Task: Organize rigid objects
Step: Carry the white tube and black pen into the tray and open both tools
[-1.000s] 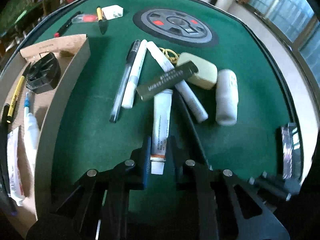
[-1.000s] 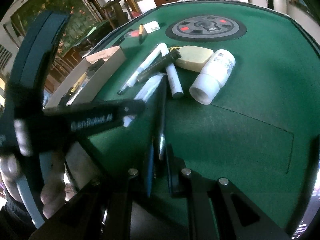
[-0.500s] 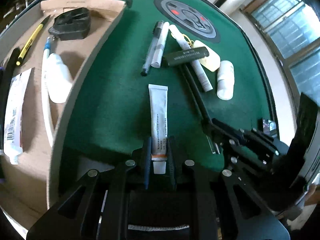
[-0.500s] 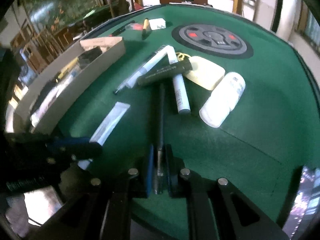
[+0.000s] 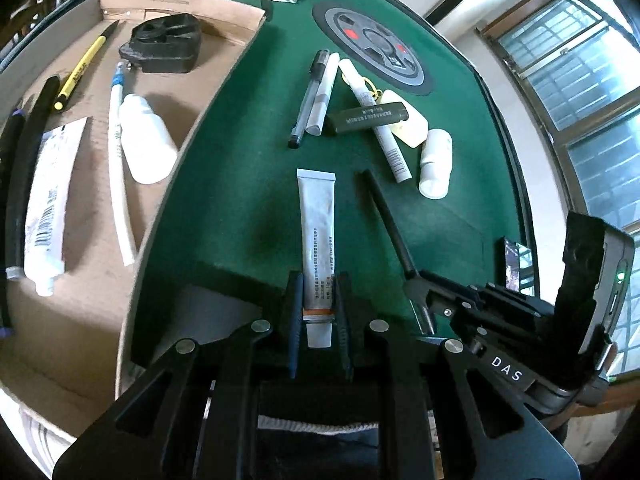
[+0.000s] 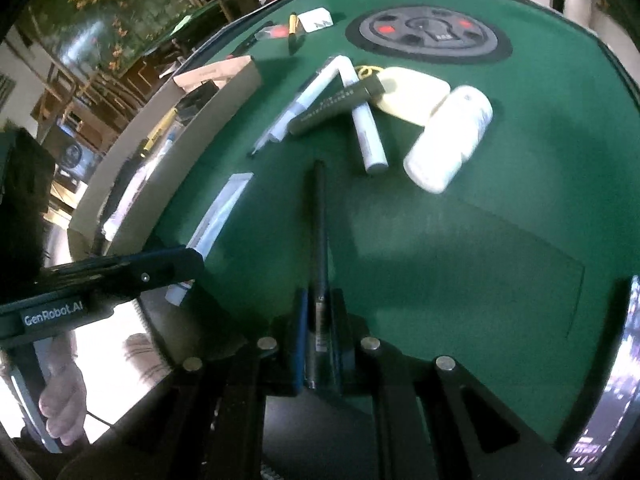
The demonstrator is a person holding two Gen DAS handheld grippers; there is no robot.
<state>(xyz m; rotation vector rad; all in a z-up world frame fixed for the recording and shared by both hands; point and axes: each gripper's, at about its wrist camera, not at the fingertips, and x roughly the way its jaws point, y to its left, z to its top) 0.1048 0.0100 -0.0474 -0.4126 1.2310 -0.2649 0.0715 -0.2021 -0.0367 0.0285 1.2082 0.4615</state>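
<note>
Since a second ago the left gripper point(image 5: 318, 304) has pulled the white squeeze tube with grey print point(image 5: 318, 232) out of the pile toward the near edge and swung left, so the shallow cardboard tray point(image 5: 160, 184) now fills the left of its view; the right gripper point(image 6: 320, 320) has barely moved, and the long black pen point(image 6: 320, 240) no longer reaches into the pile.

Left: tray already holds a yellow pencil point(image 5: 80, 70), black plastic block point(image 5: 164, 44), small white bottle point(image 5: 146, 148), flat white sachet point(image 5: 48, 204).

Centre: left jaws narrow, clamped on the tube's cap end, body sticking out over the green felt table point(image 5: 240, 208). Tube looks light and soft, likely to sag or squash, so the stiff cap shoulder is the right hold.

Right: right jaws narrow, pinching the pen near its back end. Stiff, light, slick barrel; may pivot when held this far from the middle.

Far right: markers, dark flat bar point(image 5: 370, 116), cream soap-shaped block point(image 6: 416, 90) and white cylindrical bottle point(image 6: 448, 138) wait in the pile.
</note>
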